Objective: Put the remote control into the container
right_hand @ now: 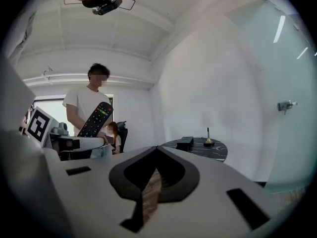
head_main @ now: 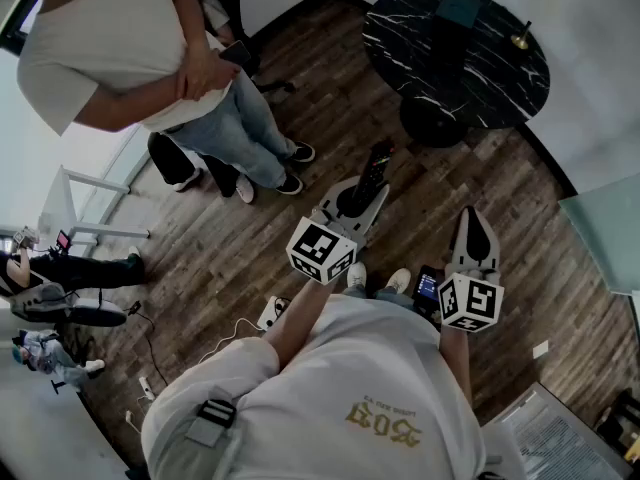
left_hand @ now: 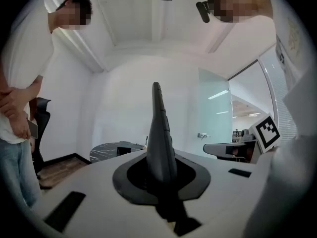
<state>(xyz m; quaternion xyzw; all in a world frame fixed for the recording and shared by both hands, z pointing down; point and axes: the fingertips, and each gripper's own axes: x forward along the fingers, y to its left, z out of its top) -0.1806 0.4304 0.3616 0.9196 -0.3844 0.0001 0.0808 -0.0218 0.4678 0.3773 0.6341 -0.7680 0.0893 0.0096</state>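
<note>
The dark remote control (head_main: 376,165) stands up between the jaws of my left gripper (head_main: 360,200), which is shut on its lower end. In the left gripper view the remote (left_hand: 159,133) shows edge-on, rising from the pads. From the right gripper view its button face (right_hand: 96,119) is visible at the left. My right gripper (head_main: 474,230) is shut with nothing in it; its jaws meet at a point (right_hand: 157,150). A dark box-like container (head_main: 460,8) sits on the round black marble table (head_main: 500,78) ahead, well beyond both grippers, and the same container (right_hand: 184,142) shows in the right gripper view.
A person in a white shirt (head_main: 130,48) stands at the left front, with another seated behind. A small gold object (head_main: 520,40) stands on the table. Cables and a power strip (head_main: 270,313) lie on the wooden floor. A glass wall (head_main: 610,228) runs along the right.
</note>
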